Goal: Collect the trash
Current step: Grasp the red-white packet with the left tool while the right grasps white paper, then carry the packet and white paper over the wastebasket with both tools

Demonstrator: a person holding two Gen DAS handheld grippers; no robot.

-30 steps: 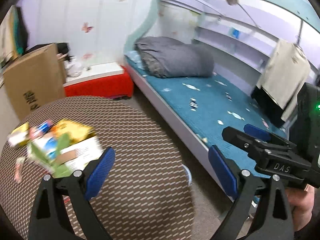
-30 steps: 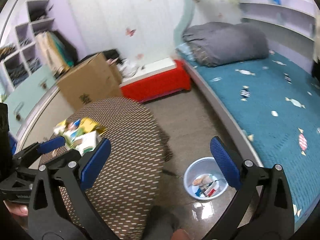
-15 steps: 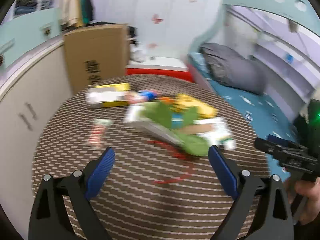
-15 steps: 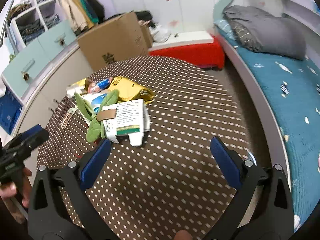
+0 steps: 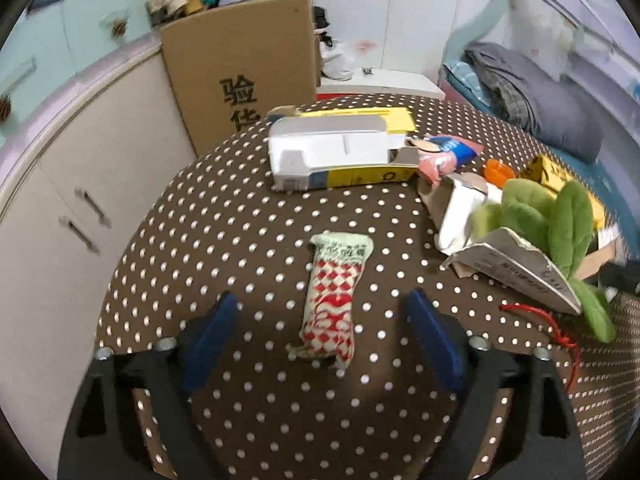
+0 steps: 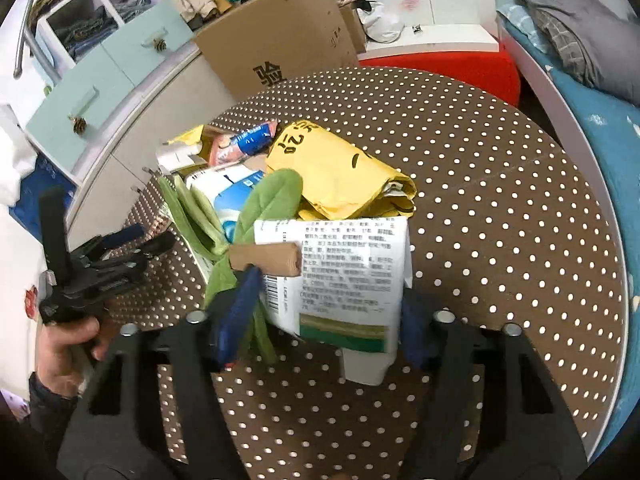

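Two handheld grippers are closing in on litter scattered across a round table point(image 5: 224, 216) covered in brown cloth with white dots. The left gripper point(image 5: 320, 344) is angling steeply down over a small red-and-white snack wrapper point(image 5: 332, 300), which is lying flat between the jaws, its lower end level with the blue pads point(image 5: 210, 344). The jaws are standing wide on either side and are closing, with clear cloth still showing between each pad and the wrapper. Thin, crinkled and nearly weightless, the wrapper is likely to slide or fold rather than resist; pinching it across its narrow middle, pads low to the cloth, looks the surest hold.

The right gripper point(image 6: 328, 316) is likewise pointing down, its jaws closing around the near end of a flattened white carton point(image 6: 340, 280) printed with small text and a green band. The carton is sitting between the pads, its side edges right at them; whether they are pressing yet cannot be told. Light card of this kind is stiff enough to lift by its edges but may buckle if squeezed hard. Green leaves point(image 6: 244, 240) are lying against the left pad and could get caught up in the grip.

Beyond the carton, just ahead of the jaws, a crumpled yellow bag point(image 6: 340, 168) and more packets are waiting in a heap. The person's left hand point(image 6: 64, 344) is showing at the edge of the right view, gripping its tool's handle.
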